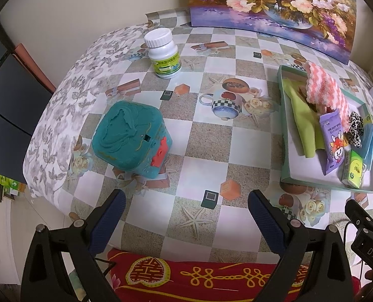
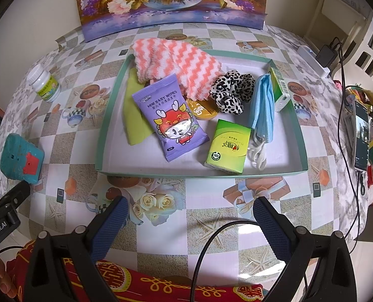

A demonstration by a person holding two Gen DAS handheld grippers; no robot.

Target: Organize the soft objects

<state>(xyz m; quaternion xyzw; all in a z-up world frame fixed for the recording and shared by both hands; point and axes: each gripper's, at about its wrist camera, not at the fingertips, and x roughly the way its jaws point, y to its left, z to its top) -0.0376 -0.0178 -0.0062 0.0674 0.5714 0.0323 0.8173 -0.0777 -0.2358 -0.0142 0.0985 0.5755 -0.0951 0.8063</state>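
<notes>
A shallow green-rimmed tray point(image 2: 111, 100) point(image 1: 286, 136) holds the soft things: a pink-white fluffy cloth point(image 2: 179, 68) point(image 1: 325, 88), a green cloth point(image 2: 133, 118), a purple baby-wipes pack point(image 2: 171, 118) point(image 1: 331, 141), a leopard scrunchie point(image 2: 231, 93), a blue face mask point(image 2: 263, 105) and a green tissue pack point(image 2: 229, 146). My left gripper point(image 1: 186, 210) is open and empty above the table's near edge, left of the tray. My right gripper point(image 2: 190, 216) is open and empty in front of the tray.
A teal box point(image 1: 131, 138) and a white pill bottle point(image 1: 162, 52) stand on the checked tablecloth left of the tray. A flower painting point(image 2: 171, 2) leans at the back. A phone point(image 2: 361, 138), cables and a power strip point(image 2: 314, 58) lie at the right.
</notes>
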